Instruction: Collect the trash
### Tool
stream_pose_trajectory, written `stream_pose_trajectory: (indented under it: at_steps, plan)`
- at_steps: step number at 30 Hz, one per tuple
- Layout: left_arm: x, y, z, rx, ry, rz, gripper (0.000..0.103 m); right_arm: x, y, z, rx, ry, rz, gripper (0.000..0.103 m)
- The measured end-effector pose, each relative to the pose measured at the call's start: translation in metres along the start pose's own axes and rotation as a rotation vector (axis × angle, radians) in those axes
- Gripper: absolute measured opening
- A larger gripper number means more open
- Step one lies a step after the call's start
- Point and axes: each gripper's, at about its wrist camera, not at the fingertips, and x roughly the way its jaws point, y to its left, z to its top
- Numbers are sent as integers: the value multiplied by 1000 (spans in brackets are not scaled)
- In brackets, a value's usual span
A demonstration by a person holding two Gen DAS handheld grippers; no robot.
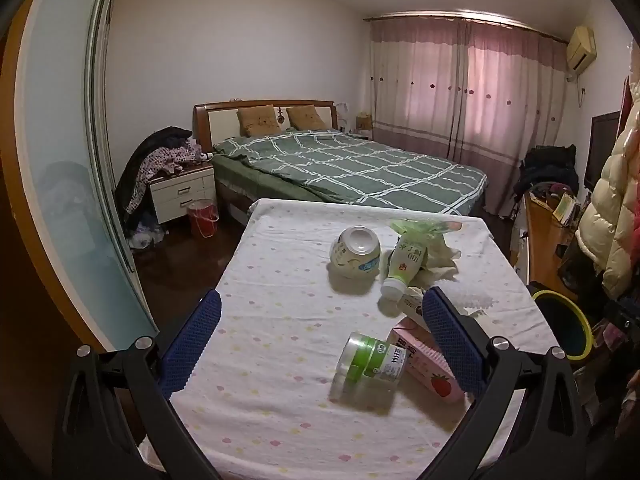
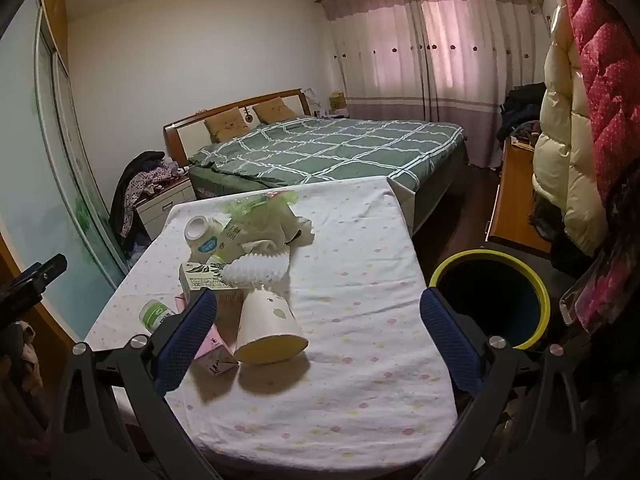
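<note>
Trash lies on a table with a white dotted cloth (image 1: 280, 360) (image 2: 360, 280). In the left wrist view I see a green-lidded clear jar (image 1: 370, 362) on its side, a pink strawberry carton (image 1: 430, 366), a tipped white bottle (image 1: 402, 266) and an overturned cup (image 1: 355, 253). In the right wrist view a paper cup (image 2: 270, 330) lies on its side, next to a white foam net (image 2: 256, 268) and a beige carton (image 2: 200, 276). My left gripper (image 1: 320, 312) is open above the table, empty. My right gripper (image 2: 318, 312) is open, empty.
A dark bin with a yellow-green rim (image 2: 490, 300) stands on the floor right of the table; it also shows in the left wrist view (image 1: 564, 320). Behind the table is a bed (image 1: 340, 160). Coats (image 2: 568, 140) hang at the right. A red bucket (image 1: 202, 216) stands by the nightstand.
</note>
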Motion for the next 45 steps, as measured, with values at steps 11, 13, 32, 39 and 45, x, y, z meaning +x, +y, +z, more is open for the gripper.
stream_pose_trajectory:
  at_steps: [11, 13, 32, 39, 45]
  plan:
    - [3, 2, -1, -15, 13, -21, 99, 4, 4, -3, 21, 3, 3, 97]
    - [1, 1, -1, -11, 14, -19, 99, 5, 5, -4, 19, 5, 2, 97]
    - [6, -3, -2, -3, 26, -16, 99, 13, 0, -3, 33, 16, 3, 97]
    - [5, -5, -2, -1, 26, -17, 99, 14, -1, -3, 34, 16, 1, 97]
    - [5, -5, -2, -3, 28, -18, 99, 14, -2, -4, 35, 20, 3, 97]
